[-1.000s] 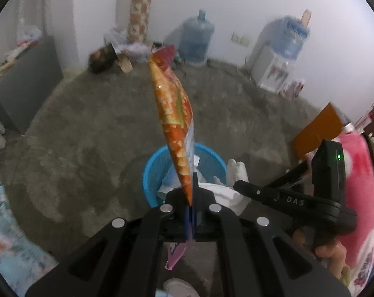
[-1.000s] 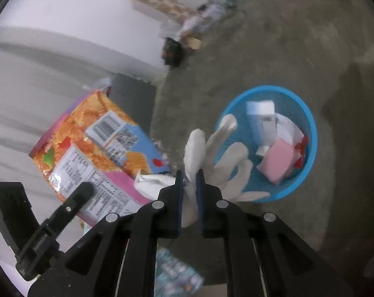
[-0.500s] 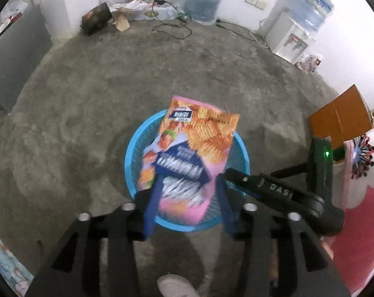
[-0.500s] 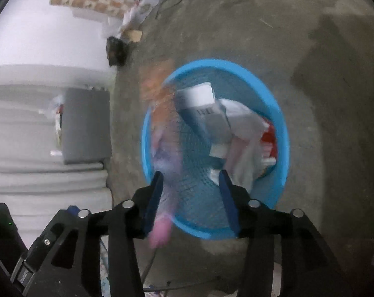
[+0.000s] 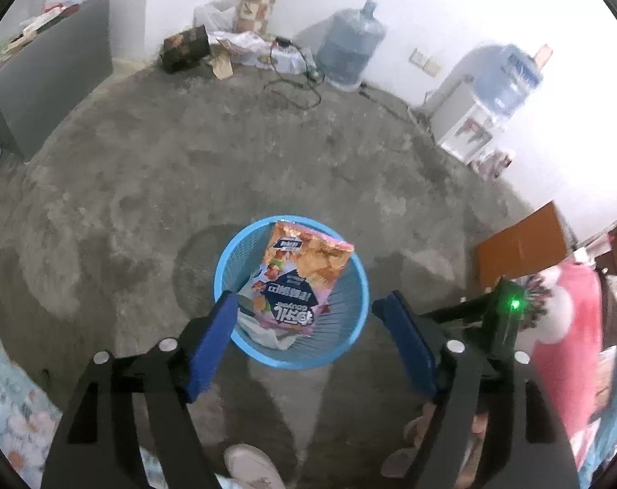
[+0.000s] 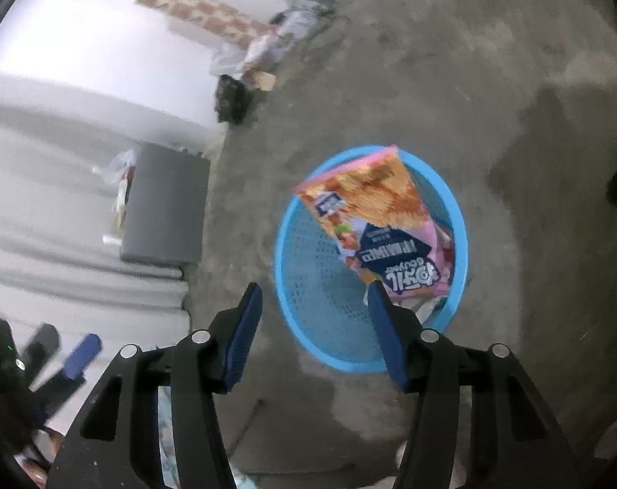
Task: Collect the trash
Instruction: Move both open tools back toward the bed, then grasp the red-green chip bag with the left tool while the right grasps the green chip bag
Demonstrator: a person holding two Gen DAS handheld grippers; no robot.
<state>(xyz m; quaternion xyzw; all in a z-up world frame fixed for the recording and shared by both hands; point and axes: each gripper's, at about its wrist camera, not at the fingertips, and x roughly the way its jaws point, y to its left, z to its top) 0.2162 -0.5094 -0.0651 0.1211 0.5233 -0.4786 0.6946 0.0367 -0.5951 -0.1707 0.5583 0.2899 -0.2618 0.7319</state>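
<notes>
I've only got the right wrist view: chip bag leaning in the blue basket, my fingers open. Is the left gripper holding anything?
Observer: No. The left wrist view shows the left gripper open above the blue basket, with nothing between its fingers.
Operator: Any loose trash on the floor on that side?
Observer: None that I can make out; an orange-brown board stands beyond the basket, to the right.
Operator: And farther back?
Observer: A white water dispenser stands against the wall.

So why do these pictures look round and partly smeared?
Left wrist view: a fisheye lens bends the floor around the blue basket, but the chip bag looks crisp. Right wrist view: the wall side is smeared with blur, and the bag's print is softer.
</notes>
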